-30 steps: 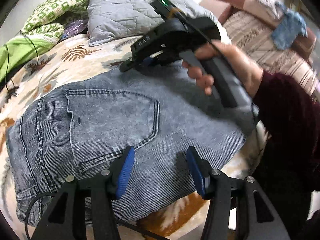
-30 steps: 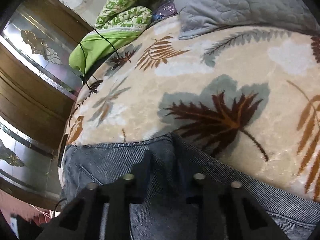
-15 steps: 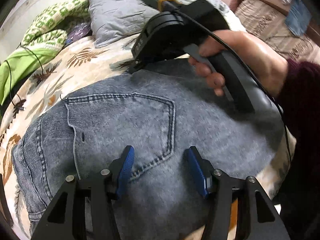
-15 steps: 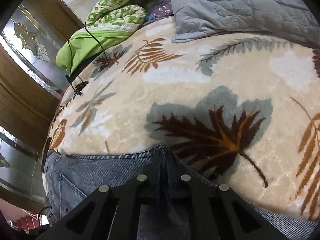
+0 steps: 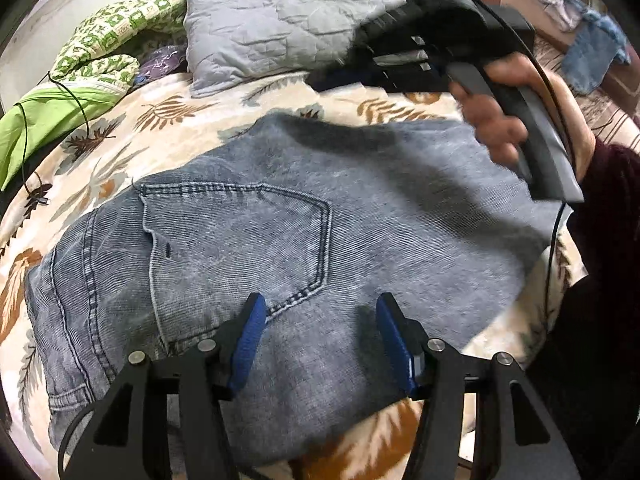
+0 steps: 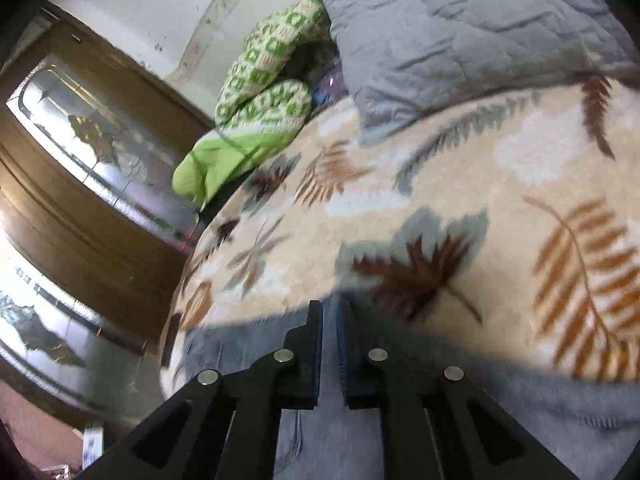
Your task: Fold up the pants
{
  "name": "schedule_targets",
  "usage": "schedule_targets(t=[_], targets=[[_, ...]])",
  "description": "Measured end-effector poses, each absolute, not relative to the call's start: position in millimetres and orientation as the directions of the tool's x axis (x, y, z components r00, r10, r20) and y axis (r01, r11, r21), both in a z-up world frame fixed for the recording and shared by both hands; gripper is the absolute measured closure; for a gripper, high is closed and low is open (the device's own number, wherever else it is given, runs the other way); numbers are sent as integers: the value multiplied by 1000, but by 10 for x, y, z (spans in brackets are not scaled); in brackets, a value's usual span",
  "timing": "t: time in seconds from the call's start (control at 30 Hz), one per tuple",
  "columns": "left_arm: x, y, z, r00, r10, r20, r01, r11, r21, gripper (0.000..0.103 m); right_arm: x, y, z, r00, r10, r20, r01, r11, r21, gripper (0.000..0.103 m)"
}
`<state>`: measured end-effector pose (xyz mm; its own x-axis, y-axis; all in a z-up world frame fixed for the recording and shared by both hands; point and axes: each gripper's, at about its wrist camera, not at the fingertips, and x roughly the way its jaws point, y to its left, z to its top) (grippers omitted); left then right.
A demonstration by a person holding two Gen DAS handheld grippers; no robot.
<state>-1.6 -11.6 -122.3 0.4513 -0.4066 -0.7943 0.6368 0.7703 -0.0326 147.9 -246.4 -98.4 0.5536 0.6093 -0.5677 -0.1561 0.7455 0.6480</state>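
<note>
While lying folded into a thick, ribbed-denim rectangle on the plush leaf-print blanket (image 5: 168,120), showing its stitched back pocket (image 5: 240,248): grey-blue pants (image 5: 360,216). Hovering just above them, blue-padded fingers spread wide: left gripper (image 5: 318,330). Appearing lifted and blurred only from the left wrist, narrow gap between its fingers, gripping nothing visible: right gripper (image 6: 329,312). Resting behind: quilted grey pillow (image 5: 276,20).

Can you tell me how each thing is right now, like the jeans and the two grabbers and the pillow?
jeans: folded, flat on the blanket, back pocket up.
left gripper: open, over the jeans.
right gripper: nearly shut, empty, raised above the jeans.
grey pillow: lying wrinkled at the bed's head.
</note>
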Motion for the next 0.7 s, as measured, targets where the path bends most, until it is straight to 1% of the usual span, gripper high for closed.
schedule_targets(t=[0.07, 0.13, 0.2, 0.23, 0.3, 0.33, 0.4, 0.57, 0.63, 0.67, 0.7], targets=[[-49, -98, -1170, 456, -431, -779, 644, 764, -46, 45, 1362, -2370, -1008, 494, 619, -611, -179, 760, 625, 94], [-95, -122, -1148, 461, -435, -774, 653, 757, -36, 44, 1316, -2257, -1055, 451, 638, -624, -191, 752, 631, 94], [-109, -175, -1205, 465, -401, -789, 653, 758, -1, 44, 1330, -2175, -1161, 436, 606, -665, -162, 780, 605, 94], [-107, -207, -1253, 461, -379, -803, 650, 759, 15, 44, 1380, -2148, -1249, 428, 571, -701, -131, 806, 577, 94], [-107, -240, -1306, 457, -357, -815, 649, 760, 31, 44, 1480, -2183, -1390, 424, 543, -725, -73, 818, 570, 93], [-114, -250, -1307, 463, -354, -813, 651, 758, 40, 44, 1552, -2230, -1470, 442, 506, -741, -37, 835, 549, 97], [-109, -252, -1307, 463, -353, -813, 651, 758, 42, 44, 1646, -2271, -1535, 485, 492, -723, -35, 837, 546, 101], [-97, -200, -1227, 481, -371, -794, 641, 767, 30, 44, 1749, -2283, -1575, 547, 461, -699, -6, 837, 547, 102], [-109, -122, -1143, 500, -388, -774, 632, 775, 20, 44, 1677, -2347, -1474, 571, 441, -693, 11, 839, 544, 97], [-112, -79, -1105, 508, -397, -765, 628, 778, 14, 44, 1590, -2409, -1338, 602, 434, -671, 2, 839, 545, 94], [-112, -28, -1063, 519, -404, -753, 622, 783, 8, 43, 1524, -2459, -1249, 618, 437, -654, -10, 836, 548, 94]])
